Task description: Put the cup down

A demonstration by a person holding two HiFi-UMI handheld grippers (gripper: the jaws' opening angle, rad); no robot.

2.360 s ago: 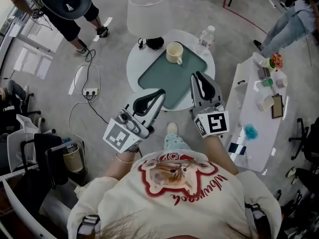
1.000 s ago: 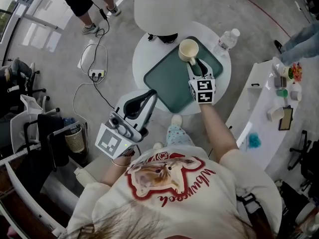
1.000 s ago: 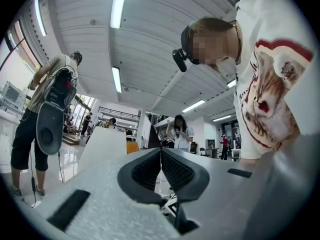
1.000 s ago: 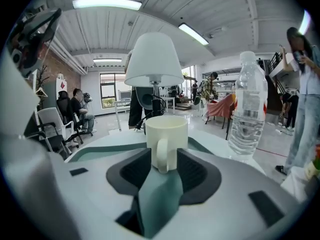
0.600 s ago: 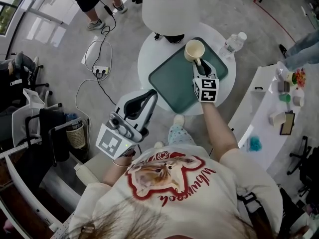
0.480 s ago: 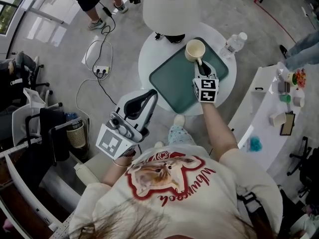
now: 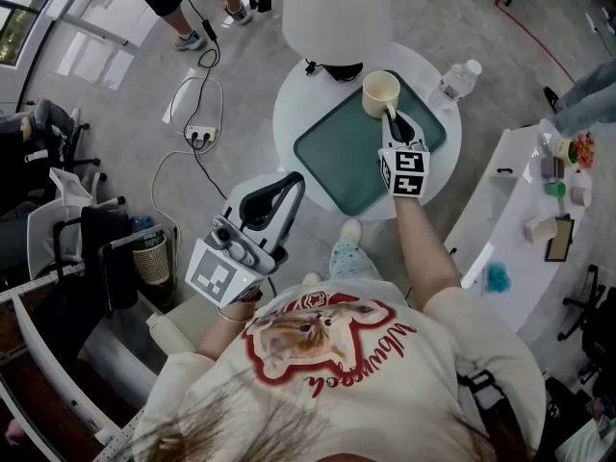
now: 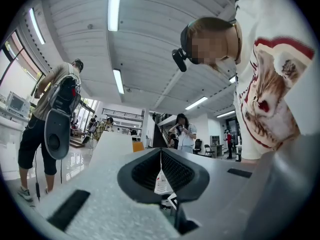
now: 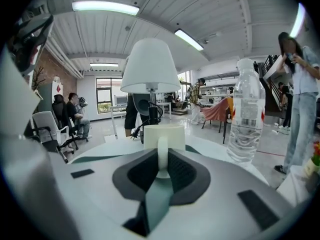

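Since the handle of the cup stands upright straight between them, the fingers of the right gripper are what count. Their dark ribbed pads are drawn in narrow and look to press the thin loop from both sides, so I judge the cup held by its handle. The body of the cup lies just far of the fingertips, with the handle turned near, toward the person. Its long axis is vertical, mouth up. Setting it down would call for a straight lowering, then a sideways parting of the pads off the loop without tipping the body. Whether the base touches anything is hidden behind the fingers.

The cup is cream and smooth, a squat cylinder, probably glazed ceramic and slippery at the handle. It sits over the far corner of the tray, a dull green rounded rectangle with a low lip. The tray lies on the round white counter. Far of the cup stands the lamp, with a white tapered shade and a dark base. To the right, apart from the tray, stands a clear ribbed plastic bottle with a white cap.

The left gripper hangs near and left, off the counter by the person's body. Its pads are together but for a sliver, with nothing in them, so the right gripper is by far the nearer.
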